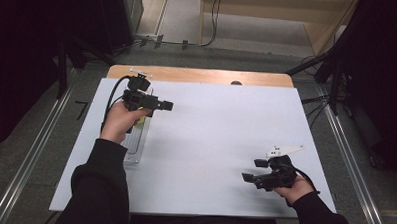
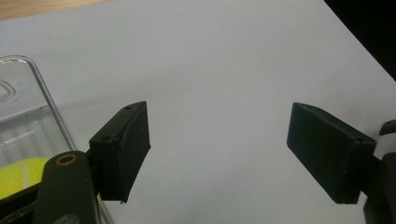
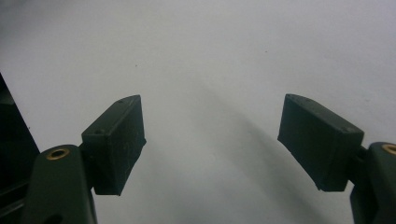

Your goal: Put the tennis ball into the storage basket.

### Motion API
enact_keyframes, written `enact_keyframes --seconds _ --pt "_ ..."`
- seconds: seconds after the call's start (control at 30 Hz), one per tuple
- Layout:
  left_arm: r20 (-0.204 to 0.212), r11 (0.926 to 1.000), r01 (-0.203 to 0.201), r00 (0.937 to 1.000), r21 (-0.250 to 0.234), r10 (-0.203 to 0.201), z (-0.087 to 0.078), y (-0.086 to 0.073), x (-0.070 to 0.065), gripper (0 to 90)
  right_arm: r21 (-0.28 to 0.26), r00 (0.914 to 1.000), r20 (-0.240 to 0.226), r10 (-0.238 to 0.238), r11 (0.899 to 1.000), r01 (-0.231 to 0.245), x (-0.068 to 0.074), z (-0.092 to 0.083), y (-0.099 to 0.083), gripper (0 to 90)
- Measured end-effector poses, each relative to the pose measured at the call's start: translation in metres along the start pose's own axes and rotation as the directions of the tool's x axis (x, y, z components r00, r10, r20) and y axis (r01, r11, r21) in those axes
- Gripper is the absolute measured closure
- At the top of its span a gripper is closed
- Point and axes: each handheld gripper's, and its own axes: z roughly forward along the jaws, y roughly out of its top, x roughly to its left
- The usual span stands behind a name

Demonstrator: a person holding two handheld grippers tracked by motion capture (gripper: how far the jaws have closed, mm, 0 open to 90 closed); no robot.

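Right now the yellow-green tennis ball [image 2: 18,175] sits inside a clear plastic box [image 2: 32,116] near the left edge of the white table [image 1: 220,138]. From the high view, the box [image 1: 137,142] lies long and thin, and the ball [image 1: 142,121] peeks out just under the left gripper [image 1: 167,106]. That gripper hovers above the far end of the box. Its jaws are spread apart with nothing between them, and they point across the bare table, not at the ball.

Over on the other side, the right gripper [image 1: 248,177] is low, near the front of the table and well apart from the box. Its jaws are spread wide too and hold nothing.

I think the ball is light, fuzzy and a bit squishy. The fuzz should keep it from slipping. Being round, it may roll away if it is poked. The best place to grab it looks like its fat middle, one jaw on each side, coming down from above.

I think the box is stiff, smooth and slippery. Its walls stand close to the ball, so the jaws may bump them.
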Motion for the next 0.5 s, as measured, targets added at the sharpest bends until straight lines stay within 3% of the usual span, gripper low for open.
enact_keyframes --seconds 0.5 --pt "0.024 0.9985 -0.054 0.9982 -0.004 0.055 0.003 -0.011 -0.021 22.2 -0.002 1.0000 0.002 -0.001 1.000 0.001 0.000 0.000 0.000 20.6"
